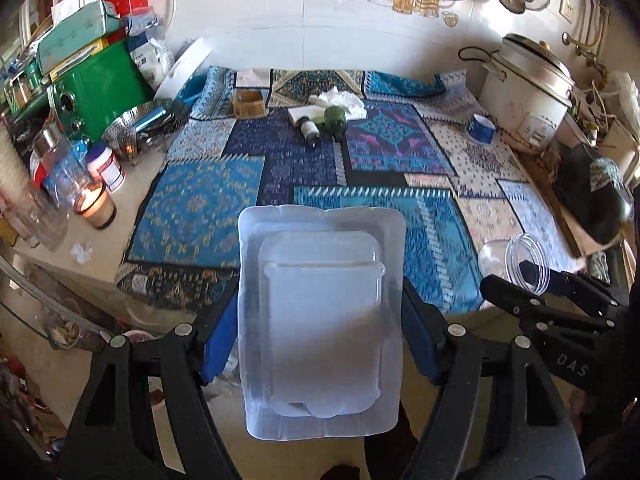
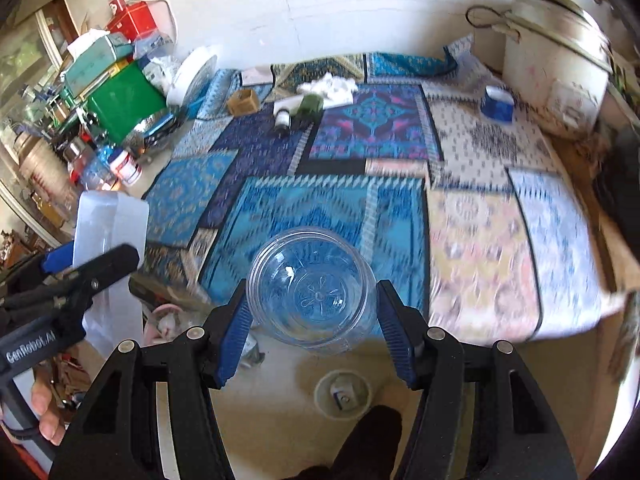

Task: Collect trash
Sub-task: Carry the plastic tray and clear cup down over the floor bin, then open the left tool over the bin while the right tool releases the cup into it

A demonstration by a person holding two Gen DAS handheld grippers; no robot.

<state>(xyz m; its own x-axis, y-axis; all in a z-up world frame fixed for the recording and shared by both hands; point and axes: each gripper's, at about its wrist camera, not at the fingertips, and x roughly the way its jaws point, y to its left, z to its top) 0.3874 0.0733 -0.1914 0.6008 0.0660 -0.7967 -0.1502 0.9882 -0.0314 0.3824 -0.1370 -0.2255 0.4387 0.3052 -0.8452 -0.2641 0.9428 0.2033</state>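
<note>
Patterned blue patchwork cloth spread over the counter. At its far right, white rice cooker; far left, green appliance. Raised above the cloth's near edge, clear plastic blister tray, pinched between the blue pads of the left gripper. Beside it, clear plastic jar, clamped in the right gripper. Farther back on the cloth: crumpled white tissue, small cardboard box, little bottle.

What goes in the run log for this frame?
left tongs: shut on plastic blister tray | right tongs: shut on clear plastic jar | both held above patchwork cloth
</note>
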